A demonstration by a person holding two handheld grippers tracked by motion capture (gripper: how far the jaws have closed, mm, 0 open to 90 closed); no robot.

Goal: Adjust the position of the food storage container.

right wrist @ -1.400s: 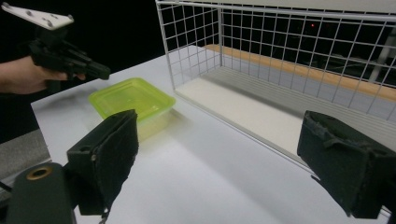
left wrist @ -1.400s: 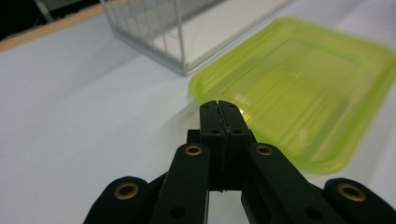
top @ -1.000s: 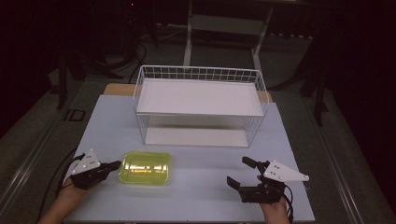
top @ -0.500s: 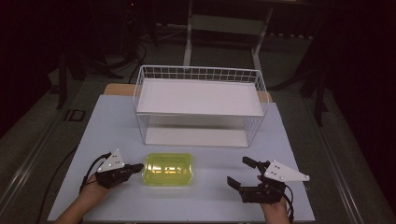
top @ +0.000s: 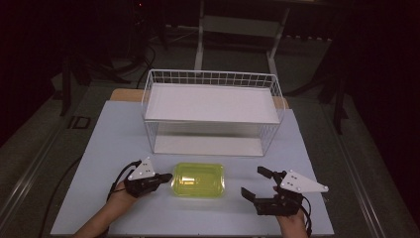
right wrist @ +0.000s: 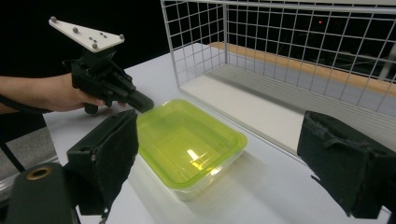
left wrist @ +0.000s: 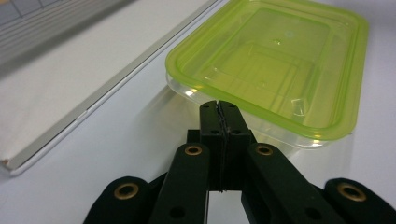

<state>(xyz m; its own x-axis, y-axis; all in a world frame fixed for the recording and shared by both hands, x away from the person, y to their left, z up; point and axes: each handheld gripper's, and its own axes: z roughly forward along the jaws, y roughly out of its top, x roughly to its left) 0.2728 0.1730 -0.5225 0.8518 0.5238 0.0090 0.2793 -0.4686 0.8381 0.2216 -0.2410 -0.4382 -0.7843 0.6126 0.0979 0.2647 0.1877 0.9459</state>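
Since the earlier frames, the left gripper (top: 166, 177) has pushed the yellow-green container (top: 198, 179) to the right along the table (top: 104, 144), from the left part to about the middle of the front edge. The right gripper (top: 256, 183) has kept its place. The container now lies flat on the table, in front of the white wire basket (top: 213, 78) and apart from it. Its long axis runs left to right, between the two grippers. The left gripper has its jaws pressed together, holding nothing, and the tips seem to touch the left short wall of the container, just under the rim. The right gripper stands with jaws wide apart, near the right short side but not touching. The left one is therefore nearer. I judge that the container lies directly ahead of the closed tips, so another push would send it along its long axis toward the waiting right gripper.
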